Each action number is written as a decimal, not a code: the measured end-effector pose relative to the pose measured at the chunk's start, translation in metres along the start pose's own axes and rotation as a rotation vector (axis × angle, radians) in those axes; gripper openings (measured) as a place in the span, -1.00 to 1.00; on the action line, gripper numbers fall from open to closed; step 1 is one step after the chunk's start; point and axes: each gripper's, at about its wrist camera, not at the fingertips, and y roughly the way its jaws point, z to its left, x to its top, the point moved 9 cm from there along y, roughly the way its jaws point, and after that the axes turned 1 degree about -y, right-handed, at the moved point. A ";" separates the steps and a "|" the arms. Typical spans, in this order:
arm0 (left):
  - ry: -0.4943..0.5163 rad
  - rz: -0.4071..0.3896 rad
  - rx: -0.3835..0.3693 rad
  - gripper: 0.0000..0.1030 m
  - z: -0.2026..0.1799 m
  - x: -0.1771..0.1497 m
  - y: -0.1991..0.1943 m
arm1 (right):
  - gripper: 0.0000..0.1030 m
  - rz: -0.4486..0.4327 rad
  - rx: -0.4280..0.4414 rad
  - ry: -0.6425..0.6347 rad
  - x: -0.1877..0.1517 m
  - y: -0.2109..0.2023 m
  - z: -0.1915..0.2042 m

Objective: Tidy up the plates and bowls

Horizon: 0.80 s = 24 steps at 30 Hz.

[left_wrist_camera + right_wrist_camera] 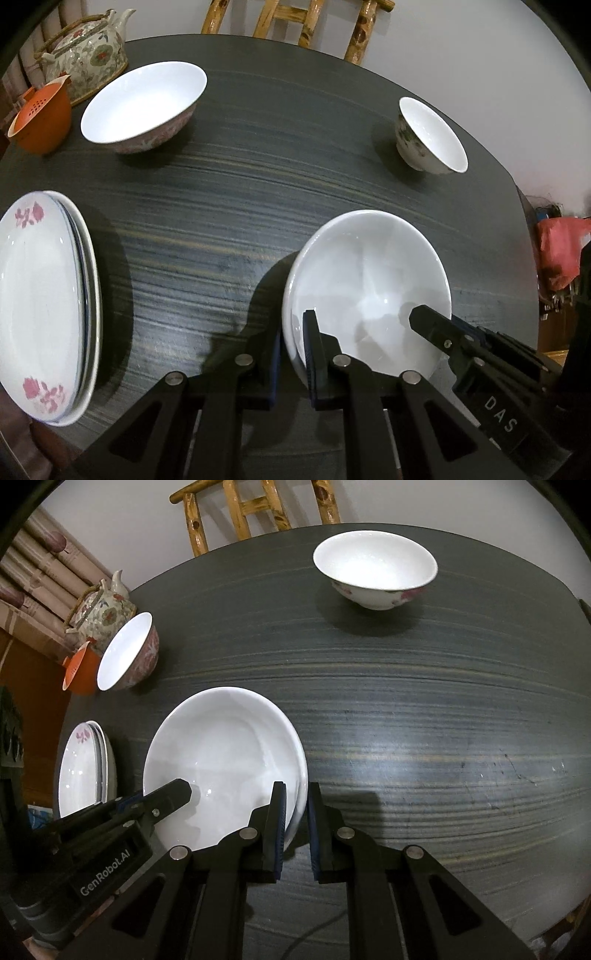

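White plate [365,273] pinched at opposite rims by both steeply down-tilted claws.

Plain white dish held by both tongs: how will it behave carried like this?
The plain white dish looks like glazed ceramic: likely rigid, and brittle if dropped. Its glossy rim probably slips easily; the left tongs and right tongs each pinch only a thin edge. With grips on opposite sides it should stay level, though uneven motion could tilt it.
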 end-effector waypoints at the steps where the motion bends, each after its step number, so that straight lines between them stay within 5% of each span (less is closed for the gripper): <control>1: 0.004 -0.001 0.001 -0.79 -0.001 -0.002 -0.001 | -0.79 0.000 0.000 0.003 -0.002 -0.001 -0.001; 24: 0.029 0.006 -0.003 -0.78 -0.027 0.003 0.022 | -0.79 0.008 -0.002 0.019 -0.031 -0.012 -0.015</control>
